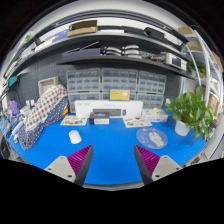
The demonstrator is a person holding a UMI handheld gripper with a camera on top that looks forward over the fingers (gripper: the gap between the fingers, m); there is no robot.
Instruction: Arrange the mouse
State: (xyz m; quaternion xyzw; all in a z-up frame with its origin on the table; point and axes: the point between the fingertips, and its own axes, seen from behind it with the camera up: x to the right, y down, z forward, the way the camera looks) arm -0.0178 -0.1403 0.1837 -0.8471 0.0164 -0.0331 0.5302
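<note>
A white mouse [74, 136] lies on the blue table top [110, 145], ahead of my left finger and well beyond it. My gripper [112, 163] is open, its two purple pads [80, 159] wide apart, and only bare blue table shows between them. A round light-blue mouse mat [152, 137] lies ahead of the right finger, near the plant.
A potted green plant [190, 110] stands at the right. A chair draped with a plaid cloth [42, 108] is at the left. White boxes and small items [108, 108] line the back of the table under shelves and drawer cabinets [110, 82].
</note>
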